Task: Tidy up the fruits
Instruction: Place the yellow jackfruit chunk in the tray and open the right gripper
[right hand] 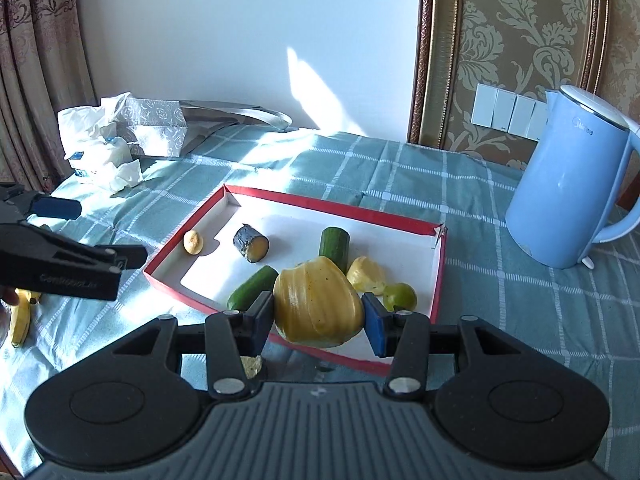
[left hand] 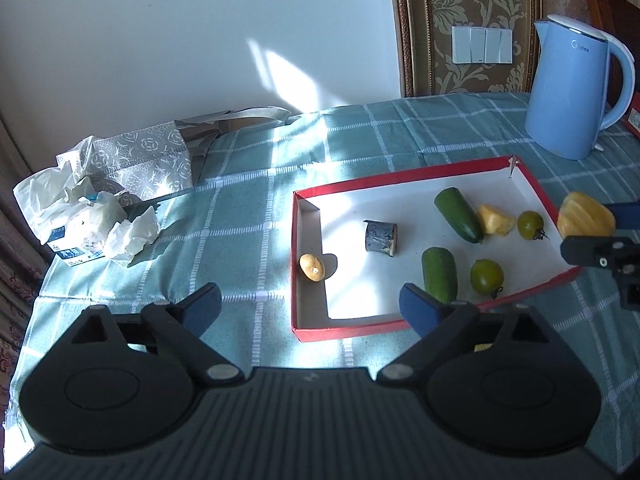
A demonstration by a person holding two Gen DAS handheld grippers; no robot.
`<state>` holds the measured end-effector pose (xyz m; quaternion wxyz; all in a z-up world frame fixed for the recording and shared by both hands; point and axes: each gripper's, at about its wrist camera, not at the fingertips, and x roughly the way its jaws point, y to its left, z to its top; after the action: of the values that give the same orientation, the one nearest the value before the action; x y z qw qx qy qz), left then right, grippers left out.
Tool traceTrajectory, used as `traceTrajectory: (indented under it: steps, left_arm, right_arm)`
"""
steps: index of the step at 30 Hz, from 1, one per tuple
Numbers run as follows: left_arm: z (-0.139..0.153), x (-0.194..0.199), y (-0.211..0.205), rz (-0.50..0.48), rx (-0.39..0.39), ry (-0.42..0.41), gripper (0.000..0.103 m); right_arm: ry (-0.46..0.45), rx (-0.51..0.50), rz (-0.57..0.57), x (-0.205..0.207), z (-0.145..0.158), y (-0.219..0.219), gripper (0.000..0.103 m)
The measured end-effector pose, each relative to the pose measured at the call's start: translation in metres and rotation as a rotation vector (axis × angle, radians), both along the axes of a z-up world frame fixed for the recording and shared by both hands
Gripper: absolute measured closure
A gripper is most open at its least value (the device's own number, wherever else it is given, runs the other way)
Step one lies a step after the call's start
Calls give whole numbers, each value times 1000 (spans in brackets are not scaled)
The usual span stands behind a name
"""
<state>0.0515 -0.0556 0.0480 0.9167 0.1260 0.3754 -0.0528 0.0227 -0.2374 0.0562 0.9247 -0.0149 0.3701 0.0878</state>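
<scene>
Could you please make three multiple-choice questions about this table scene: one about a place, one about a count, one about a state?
1. Where is the kettle?
A. inside the tray
B. on the tablecloth beyond the tray
C. on the tissue box

2. How many cucumber pieces lie in the tray?
A. one
B. two
C. four

3. What is the right gripper doing?
A. holding a yellow fruit
B. open and empty
C. holding a tomato

Answers:
1 B: the kettle stands outside the red rim.
2 B: one cucumber piece lies farther back, another nearer.
3 A: its fingers press both sides of the yellow fruit; the left gripper is open.
</scene>
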Motion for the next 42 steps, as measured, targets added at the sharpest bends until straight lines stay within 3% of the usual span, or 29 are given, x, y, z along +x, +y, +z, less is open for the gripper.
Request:
traceTrajectory:
  steps: [11, 25, 28, 32, 39, 42]
  left_arm:
    - [4, -32, 10, -8, 0, 35, 0]
    - [10, -42, 28, 25, 11, 47, 0]
    - [9, -43, 30, 28, 13, 53, 0]
    - [8, -43, 30, 25, 21, 58, 0]
    - [6, -42, 32, 31, 10, 74, 0]
    - [7, -40, 33, 32, -9, 81, 0]
  right_arm:
    - [31, 2, 10, 70, -30, 13, 56]
    - [74, -52, -14, 138, -59, 43, 55]
    - [104, -53, -24, 144, -65, 42, 53]
    - [111, -54, -48, 146, -67, 40, 36]
    - [72, 10, -75, 129, -48, 30, 35]
    - [46, 36, -104, 112, -35, 18, 27]
